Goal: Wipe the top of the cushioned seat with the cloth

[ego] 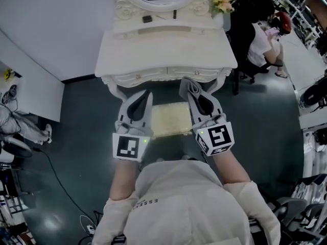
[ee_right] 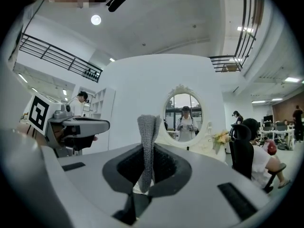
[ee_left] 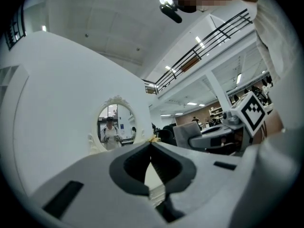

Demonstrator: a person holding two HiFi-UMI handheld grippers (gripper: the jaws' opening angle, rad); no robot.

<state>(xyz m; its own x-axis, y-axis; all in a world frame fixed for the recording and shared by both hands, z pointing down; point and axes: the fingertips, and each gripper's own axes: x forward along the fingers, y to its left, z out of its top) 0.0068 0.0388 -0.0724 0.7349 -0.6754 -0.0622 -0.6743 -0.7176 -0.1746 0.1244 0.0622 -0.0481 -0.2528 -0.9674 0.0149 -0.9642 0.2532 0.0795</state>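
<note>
The head view alone showed the cushioned seat (ego: 169,118): one pale yellow pad, lying between the two grippers and just in front of a white dressing table (ego: 163,50). Neither gripper view showed the seat plainly.

From above, the left gripper (ego: 145,95) was over the seat's left edge and the right gripper (ego: 188,84) over its far right corner. Each carried one marker cube, two in all.

Only the right gripper view showed that gripper's grasp. Its jaws were pressed onto a single grey knitted cloth (ee_right: 148,132), a folded strip that stood up past the tips. In the head view the cloth was only a small grey tuft at the tips, in front of the table's carved edge. Whether it touched anything there could not be told.

The left gripper view showed its own jaws brought together at the tips with nothing between them.

Each gripper view caught the other gripper off to one side, along with the table's one oval mirror (ee_right: 184,118), which reflected a standing person holding both grippers. The head view cut that mirror off at the top.

One bunch of flowers (ego: 222,4) sat at the table's right end. Two small dark items (ego: 147,19) lay on the table's raised rear ledge, seen only from the head. One seated person (ego: 261,34) was to the right.
</note>
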